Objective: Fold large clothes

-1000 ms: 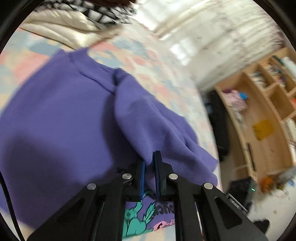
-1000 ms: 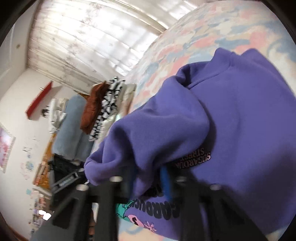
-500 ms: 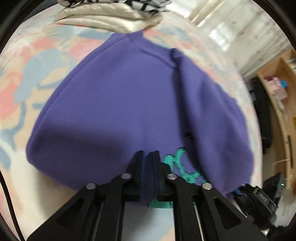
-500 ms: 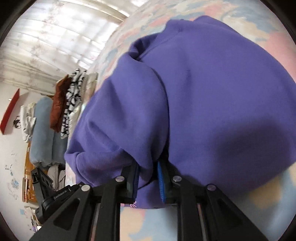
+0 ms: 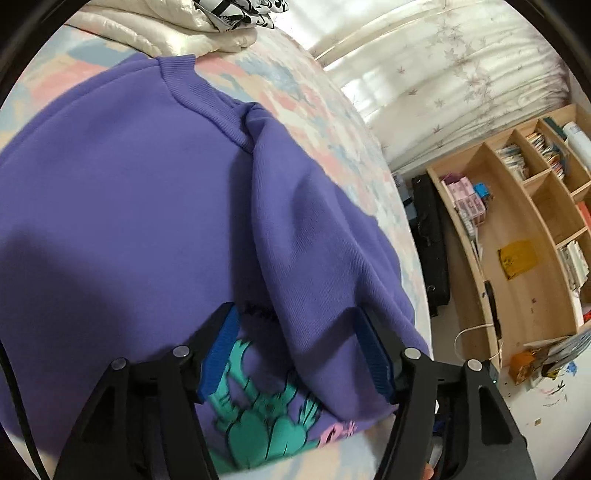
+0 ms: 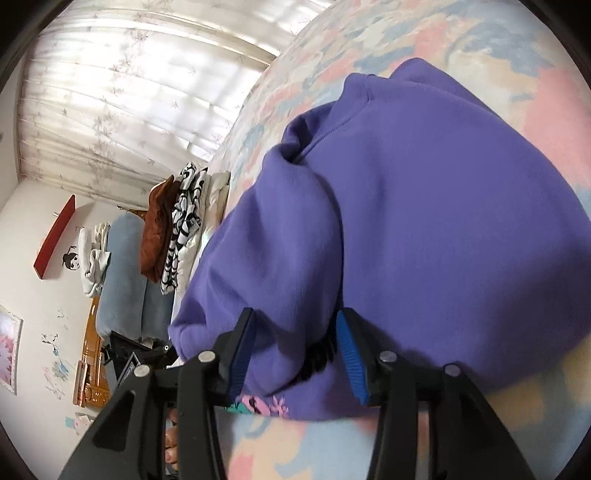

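While the purple sweatshirt [image 5: 140, 206] lies spread on the pastel-patterned bed [image 5: 306, 107], both grippers hover low over its near edge with nothing between their blue pads. The left gripper [image 5: 301, 354] has its jaws spread wide, straddling a folded-over sleeve [image 5: 317, 266] that drapes across the body of the garment; the ribbed collar [image 5: 195, 96] points away toward a pile of folded clothes [image 5: 192, 22] at the far end of the bed. The right gripper [image 6: 295, 354] likewise has its jaws apart, one on each side of the same bulky fold [image 6: 280, 236], with a printed design [image 6: 258, 402] peeking out just below.

The cloth appears to be thick fleece: soft, limp, fairly weighty for a garment, and not fragile. It will probably sag and bunch when lifted, and a thick double layer may resist a narrow pinch. The knit surface should give the pads good friction, so slipping seems unlikely. Sensible places to take hold are the hem corners or the outer fold line of the sleeve, catching all layers together so that the stacked cloth travels as one; a grip on the top layer alone would likely undo the fold.
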Motion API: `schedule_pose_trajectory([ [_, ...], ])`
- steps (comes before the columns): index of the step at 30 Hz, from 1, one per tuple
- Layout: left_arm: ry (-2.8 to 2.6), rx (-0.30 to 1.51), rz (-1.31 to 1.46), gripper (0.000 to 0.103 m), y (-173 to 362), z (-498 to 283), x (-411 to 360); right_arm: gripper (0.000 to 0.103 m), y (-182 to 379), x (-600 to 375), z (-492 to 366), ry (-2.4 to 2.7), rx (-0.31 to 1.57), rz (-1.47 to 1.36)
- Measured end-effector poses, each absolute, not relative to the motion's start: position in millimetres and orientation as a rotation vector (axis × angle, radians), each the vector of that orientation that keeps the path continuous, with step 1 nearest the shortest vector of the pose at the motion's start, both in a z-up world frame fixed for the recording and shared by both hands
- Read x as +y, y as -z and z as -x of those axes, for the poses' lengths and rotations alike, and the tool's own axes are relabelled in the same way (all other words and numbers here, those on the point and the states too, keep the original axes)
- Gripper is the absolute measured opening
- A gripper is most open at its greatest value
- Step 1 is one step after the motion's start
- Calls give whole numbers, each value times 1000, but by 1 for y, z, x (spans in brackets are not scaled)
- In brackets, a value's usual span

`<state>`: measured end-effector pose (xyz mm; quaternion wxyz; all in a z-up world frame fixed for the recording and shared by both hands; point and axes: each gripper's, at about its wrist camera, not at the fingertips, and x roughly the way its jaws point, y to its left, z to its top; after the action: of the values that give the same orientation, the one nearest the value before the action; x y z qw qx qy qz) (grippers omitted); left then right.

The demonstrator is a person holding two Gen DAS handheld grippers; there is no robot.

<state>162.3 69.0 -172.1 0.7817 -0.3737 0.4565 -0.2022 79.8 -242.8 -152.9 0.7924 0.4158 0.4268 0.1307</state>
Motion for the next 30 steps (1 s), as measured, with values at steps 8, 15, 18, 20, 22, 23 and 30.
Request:
schedule_pose_trajectory([
  [8, 371, 995, 804, 4, 166, -186, 47, 45, 151, -227, -110, -305, 844, -877],
  [15, 88, 1209, 432, 4, 154, -177, 40, 24, 125, -201, -100, -133, 877, -572],
  [18, 83, 1230, 418, 6, 169, -178, 39, 22, 143, -184, -100, -79, 951, -446],
  [20, 95, 1210, 392, 8, 161, -178, 32, 23, 140, -180, -97, -68, 939, -402],
  [22, 109, 1181, 375, 15, 154, -169, 36, 26, 132, -178, -95, -78, 939, -377],
  [23, 111, 1166, 362, 24, 150, -171, 36, 27, 130, -179, -93, -83, 944, -369],
  [30, 70, 1003, 312, 39, 112, -146, 47, 33, 92, -184, -68, -37, 836, -269],
])
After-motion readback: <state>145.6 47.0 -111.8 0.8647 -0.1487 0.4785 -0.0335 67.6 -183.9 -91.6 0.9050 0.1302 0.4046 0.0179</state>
